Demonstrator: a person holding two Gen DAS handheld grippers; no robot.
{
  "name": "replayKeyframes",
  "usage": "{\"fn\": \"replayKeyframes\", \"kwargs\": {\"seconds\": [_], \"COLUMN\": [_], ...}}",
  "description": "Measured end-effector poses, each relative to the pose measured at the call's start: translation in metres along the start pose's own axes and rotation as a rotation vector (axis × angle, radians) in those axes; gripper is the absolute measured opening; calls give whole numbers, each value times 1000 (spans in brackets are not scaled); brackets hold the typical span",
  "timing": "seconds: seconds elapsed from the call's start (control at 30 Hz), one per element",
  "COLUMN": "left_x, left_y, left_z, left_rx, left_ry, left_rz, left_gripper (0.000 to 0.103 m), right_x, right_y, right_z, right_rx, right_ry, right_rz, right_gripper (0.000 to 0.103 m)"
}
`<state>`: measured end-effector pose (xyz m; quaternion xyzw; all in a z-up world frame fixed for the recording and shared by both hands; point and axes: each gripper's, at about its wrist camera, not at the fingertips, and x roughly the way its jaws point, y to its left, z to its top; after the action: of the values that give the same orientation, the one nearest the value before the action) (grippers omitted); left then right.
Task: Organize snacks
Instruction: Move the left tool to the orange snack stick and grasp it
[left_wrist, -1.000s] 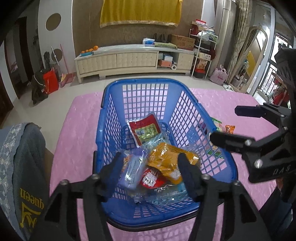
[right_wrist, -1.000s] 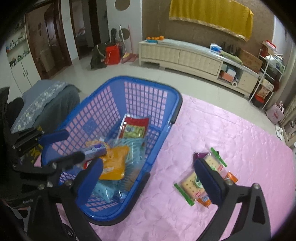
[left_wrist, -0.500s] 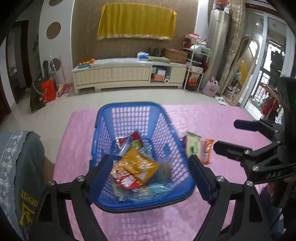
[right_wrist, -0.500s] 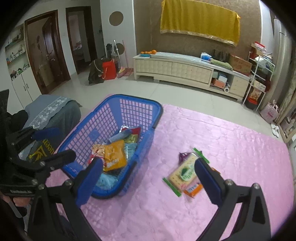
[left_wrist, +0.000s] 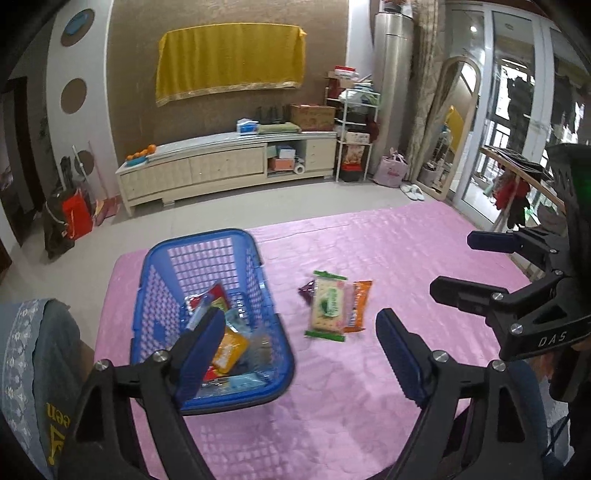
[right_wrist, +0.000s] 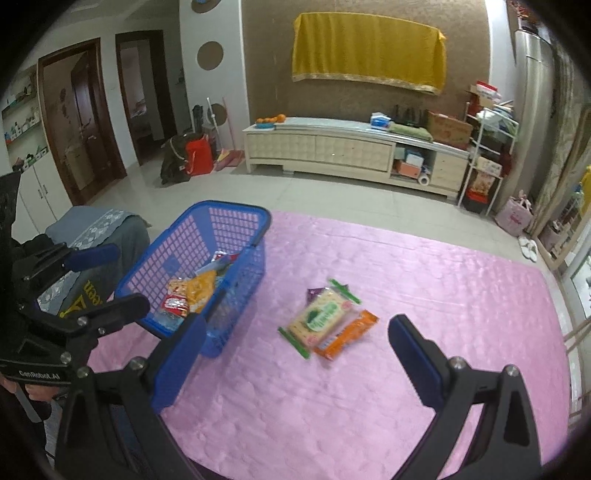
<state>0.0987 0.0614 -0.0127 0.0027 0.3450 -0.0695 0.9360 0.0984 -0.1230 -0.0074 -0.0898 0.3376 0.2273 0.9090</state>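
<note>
Both tongs, left tongs and right tongs, spread apart and empty above the pink table, snack packets beside the filled blue basket.

Blue plastic lattice basket, glossy crinkled snack wrappers, shiny quilted pink cloth

Probably a home living room: low sideboard, doorways.

Basket: blue plastic lattice
Cloth on counter: pink, quilted sheen
Cracker packet: cream with green ends
Packet beside it: orange
Packet behind: purple
Wall drape: yellow with gold trim
Claw pads: blue on black arms
</note>
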Motion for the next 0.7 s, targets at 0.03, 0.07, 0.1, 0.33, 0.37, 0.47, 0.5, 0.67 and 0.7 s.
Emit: {"fn": "replayKeyframes", "kwargs": {"seconds": [0.03, 0.07, 0.1, 0.33, 0.37, 0.47, 0.5, 0.67, 0.7], "left_x": [1, 2, 4, 22, 25, 36, 40, 64, 69], "left_y": [-5, -10, -16, -46, -50, -61, -65, -77, -80], "left_z": [1, 1, 2, 5, 5, 7, 8, 8, 10], "left_rx": [7, 13, 22, 58, 62, 77, 82, 100, 100], "left_ry": [1, 3, 5, 29, 34, 48, 54, 84, 88], "left_rz": [-3, -5, -9, -29, -31, -40, -43, -47, -46], "left_gripper": [82, 82, 82, 82, 82, 82, 82, 82, 82], "right_x": [-4, -6, -9, -16, -15, -14, -13, -1, 1], "right_y": [-5, -8, -13, -40, -44, -58, -62, -86, -90], "right_z": [-2, -4, -6, -15, -17, -24, -26, -34, -36], "right_rx": [7, 10, 15, 39, 43, 51, 54, 75, 79], "right_ry": [-1, -1, -2, 5, 8, 12, 15, 41, 43], "right_rz": [-4, -8, -12, -34, -39, -53, -57, -71, -73], "right_gripper": [101, 101, 101, 101, 101, 101, 101, 101, 101]}}
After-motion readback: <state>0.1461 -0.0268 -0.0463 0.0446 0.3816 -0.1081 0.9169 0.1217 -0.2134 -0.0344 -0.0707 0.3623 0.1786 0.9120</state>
